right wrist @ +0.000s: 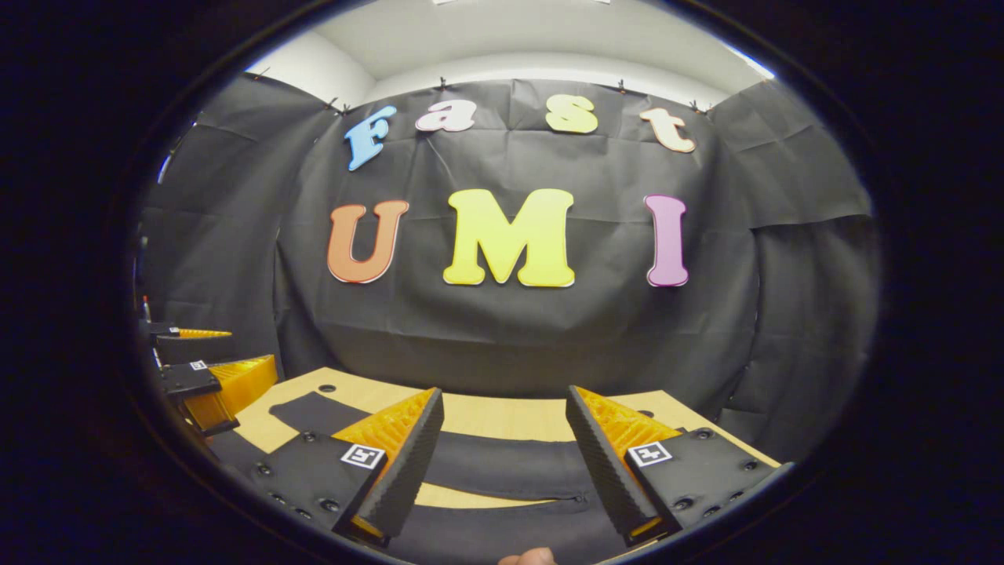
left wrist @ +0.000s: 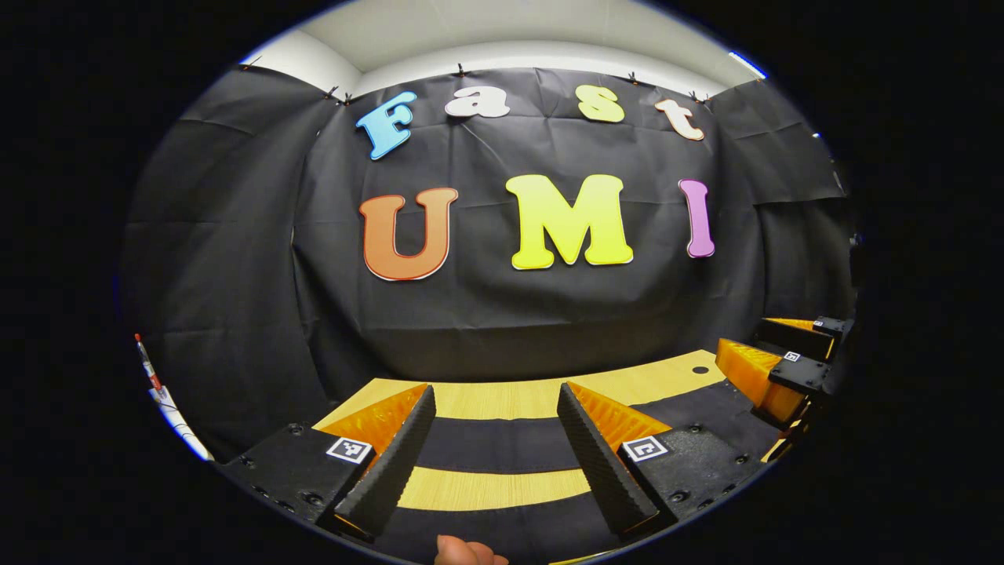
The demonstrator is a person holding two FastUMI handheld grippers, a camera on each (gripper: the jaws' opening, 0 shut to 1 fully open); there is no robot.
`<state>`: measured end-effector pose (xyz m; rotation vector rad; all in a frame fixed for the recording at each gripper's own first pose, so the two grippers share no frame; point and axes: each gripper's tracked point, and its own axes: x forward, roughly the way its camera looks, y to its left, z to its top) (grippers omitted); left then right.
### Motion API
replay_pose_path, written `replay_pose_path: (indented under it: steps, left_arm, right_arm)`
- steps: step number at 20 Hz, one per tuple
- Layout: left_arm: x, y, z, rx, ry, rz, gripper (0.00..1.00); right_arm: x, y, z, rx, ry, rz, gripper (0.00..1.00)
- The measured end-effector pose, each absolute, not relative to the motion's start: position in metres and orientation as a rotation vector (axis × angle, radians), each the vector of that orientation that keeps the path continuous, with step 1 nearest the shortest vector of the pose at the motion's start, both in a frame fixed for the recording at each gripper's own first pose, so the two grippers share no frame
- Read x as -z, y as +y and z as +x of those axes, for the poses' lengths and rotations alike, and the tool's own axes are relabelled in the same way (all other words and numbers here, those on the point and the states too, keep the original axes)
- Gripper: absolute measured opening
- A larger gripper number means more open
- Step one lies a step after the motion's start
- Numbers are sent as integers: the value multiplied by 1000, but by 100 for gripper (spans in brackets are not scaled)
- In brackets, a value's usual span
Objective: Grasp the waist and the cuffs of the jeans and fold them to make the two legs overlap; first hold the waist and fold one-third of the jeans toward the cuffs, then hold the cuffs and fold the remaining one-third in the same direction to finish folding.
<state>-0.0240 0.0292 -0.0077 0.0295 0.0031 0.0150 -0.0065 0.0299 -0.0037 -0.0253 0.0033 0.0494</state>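
Observation:
Black jeans (left wrist: 494, 443) lie flat on the wooden table (left wrist: 502, 400), their two legs showing as dark bands with a strip of wood between them. My left gripper (left wrist: 496, 390) hovers open above them, nothing between its fingers. In the right gripper view the jeans (right wrist: 502, 467) run across under my right gripper (right wrist: 504, 392), which is also open and holds nothing. Each gripper appears at the side of the other's view: the right gripper (left wrist: 745, 336) over the jeans' right part, the left gripper (right wrist: 251, 348) over their left part.
The black cloth wall (left wrist: 502, 314) stands close behind the table's far edge. Small round holes (left wrist: 700, 369) mark the tabletop (right wrist: 486, 416). A fingertip of the person's hand (left wrist: 467, 553) shows at the bottom of the left gripper view.

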Motion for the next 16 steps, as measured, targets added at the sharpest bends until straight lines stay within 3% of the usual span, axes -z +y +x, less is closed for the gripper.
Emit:
replay_pose_path:
  steps: [2,3,4,5,11,16]
  left_arm:
    - [19,38,-32,-15,46,-10,95]
    - [31,44,-41,-18,92,-60,100]
    - [44,54,-51,-32,147,-120,95]
    - [57,65,-63,-61,205,-180,100]
    - [154,164,-154,-323,498,-517,99]
    - [217,170,-195,-491,719,-961,99]
  right_arm:
    - [4,33,-8,-58,4,-36,93]
    - [3,33,-8,-59,3,-44,93]
    - [4,32,-9,-57,3,-50,93]
    - [5,30,-9,-53,6,-53,92]
    - [15,14,-6,-21,44,-70,92]
    - [12,-8,-5,21,66,-87,93]
